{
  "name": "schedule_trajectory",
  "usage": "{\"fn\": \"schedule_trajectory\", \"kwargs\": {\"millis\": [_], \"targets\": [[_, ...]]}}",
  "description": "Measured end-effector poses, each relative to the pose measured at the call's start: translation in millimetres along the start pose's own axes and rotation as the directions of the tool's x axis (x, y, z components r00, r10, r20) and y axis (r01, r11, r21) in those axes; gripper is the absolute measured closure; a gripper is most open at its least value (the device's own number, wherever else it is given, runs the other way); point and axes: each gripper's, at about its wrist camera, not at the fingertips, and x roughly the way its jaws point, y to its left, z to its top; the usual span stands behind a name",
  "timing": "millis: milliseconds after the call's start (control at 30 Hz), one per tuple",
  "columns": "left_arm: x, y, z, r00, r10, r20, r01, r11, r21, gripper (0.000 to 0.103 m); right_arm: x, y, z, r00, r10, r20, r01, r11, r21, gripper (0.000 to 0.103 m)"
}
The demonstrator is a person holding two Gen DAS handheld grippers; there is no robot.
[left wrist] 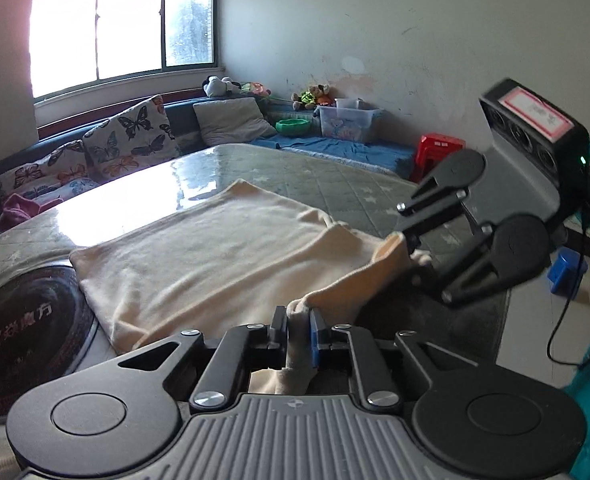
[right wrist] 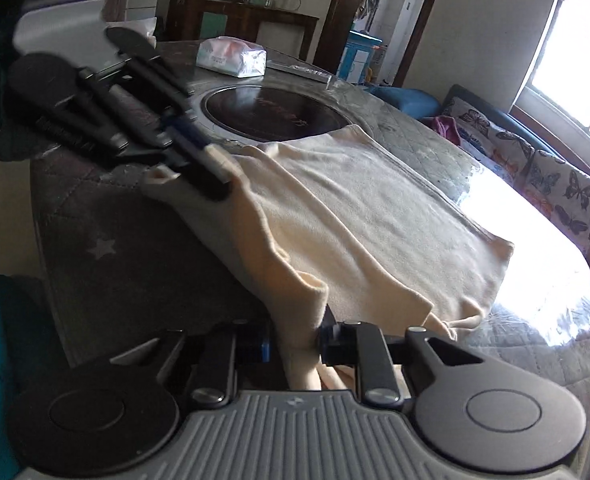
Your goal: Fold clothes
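Observation:
A cream garment lies spread on the table, also in the right wrist view. My left gripper is shut on its near edge, with cloth bunched between the jaws. It shows in the right wrist view pinching a corner lifted off the table. My right gripper is shut on another part of the same edge. In the left wrist view the right gripper grips the cloth at the right. The held edge hangs raised between both grippers; the rest lies flat.
The table has a grey quilted cover under shiny plastic. A round dark cooktop is set into it beside the garment. A tissue pack lies beyond it. A bench with butterfly cushions, a red stool and a window stand behind.

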Motion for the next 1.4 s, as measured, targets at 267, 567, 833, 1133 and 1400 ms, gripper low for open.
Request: {"fn": "schedule_trajectory", "kwargs": {"millis": [267, 567, 833, 1133, 1400], "targets": [[-12, -14, -22, 0.998, 0.058, -0.012, -0.057, 0.996, 0.073, 0.055, 0, -9, 1, 1.0, 0.011, 0.01, -0.011, 0.998, 0.066, 0.087], [-5, -19, -32, 0.994, 0.108, -0.021, -0.103, 0.982, 0.158, 0.054, -3, -25, 12, 0.999, 0.026, 0.036, -0.032, 0.987, 0.157, 0.089], [-2, -11, -32, 0.992, 0.126, -0.023, -0.121, 0.981, 0.155, 0.095, -4, -31, 16, 0.998, 0.013, 0.066, -0.026, 0.978, 0.206, 0.091], [-43, -15, -17, 1.0, 0.015, 0.005, -0.016, 0.997, 0.082, 0.098, -42, -15, 4, 0.993, 0.019, 0.118, -0.042, 0.98, 0.196, 0.093], [-74, -19, -6, 0.999, -0.045, 0.001, 0.045, 0.998, 0.042, 0.098, -80, -6, 14, 0.993, 0.071, 0.093, -0.085, 0.985, 0.152, 0.093]]}}
